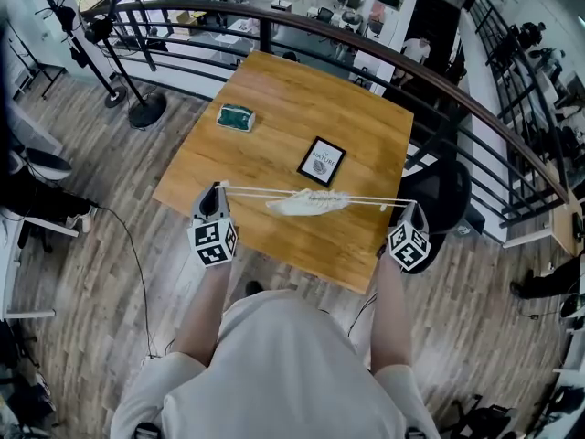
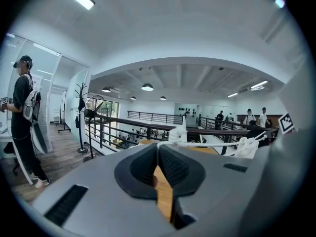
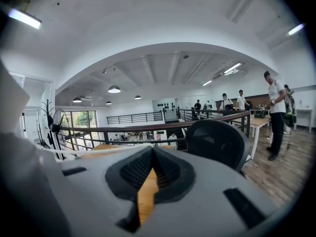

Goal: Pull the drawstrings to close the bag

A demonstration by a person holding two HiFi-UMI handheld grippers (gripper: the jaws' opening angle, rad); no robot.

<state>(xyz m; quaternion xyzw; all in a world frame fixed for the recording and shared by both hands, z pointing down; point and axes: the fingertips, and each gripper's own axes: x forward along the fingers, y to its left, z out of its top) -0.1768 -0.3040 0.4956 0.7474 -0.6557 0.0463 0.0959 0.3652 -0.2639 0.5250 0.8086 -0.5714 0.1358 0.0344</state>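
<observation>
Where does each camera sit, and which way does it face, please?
Head view: on the person's head, steeply down at wooden table, bag, taut drawstrings; forearms, left gripper, right gripper show.
Left gripper view: on that gripper, along its shut jaws toward the bag.
Right gripper view: on that gripper, along its shut jaws toward an office chair.
Shared: head and left gripper views both show the bag.

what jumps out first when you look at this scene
A small white bag is bunched on taut drawstrings stretched over the near part of the wooden table. The left gripper and right gripper clamp the cord ends, held wide apart. Farther back lie a black-framed card and a small green object.
</observation>
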